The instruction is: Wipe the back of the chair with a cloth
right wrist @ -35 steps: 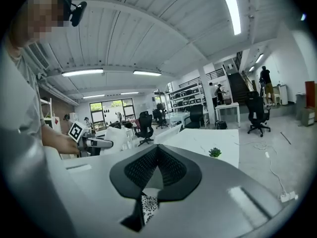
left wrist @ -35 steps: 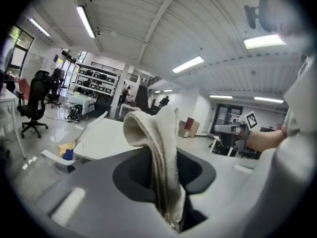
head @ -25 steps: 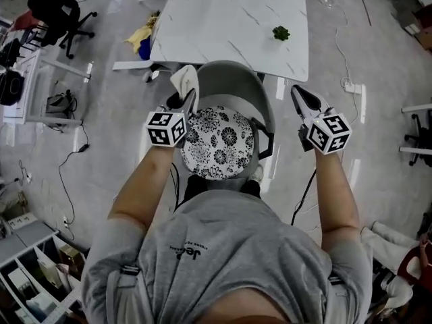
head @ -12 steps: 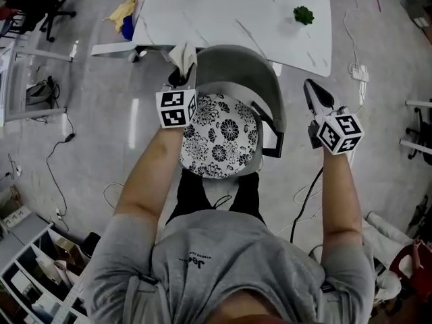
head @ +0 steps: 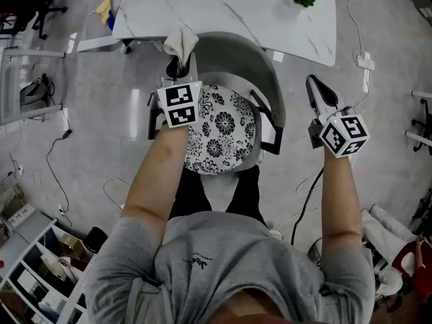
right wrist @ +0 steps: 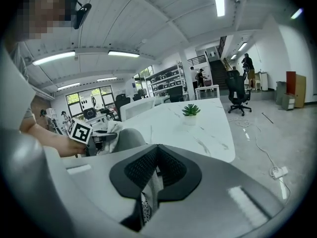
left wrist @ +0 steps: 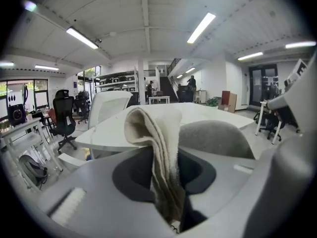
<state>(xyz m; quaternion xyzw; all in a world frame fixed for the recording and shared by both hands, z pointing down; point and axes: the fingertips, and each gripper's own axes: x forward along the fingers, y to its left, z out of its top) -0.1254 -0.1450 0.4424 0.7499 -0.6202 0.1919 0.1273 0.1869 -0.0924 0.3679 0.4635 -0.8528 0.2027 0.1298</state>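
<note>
Forward since a second ago, the left tongs (head: 177, 71) now sit farther along the chair's left side. They are clenched on the cloth (head: 180, 44), whose folded top sticks up past the jaws beside the left edge of the grey chair back (head: 236, 49) (touching it or not, I cannot tell). The right tongs (head: 313, 85) are closed on nothing, well clear to the chair's right over open floor (head: 388, 167). Just beyond the back's rim runs the desk (head: 223, 5) edge, leaving little room.
</note>
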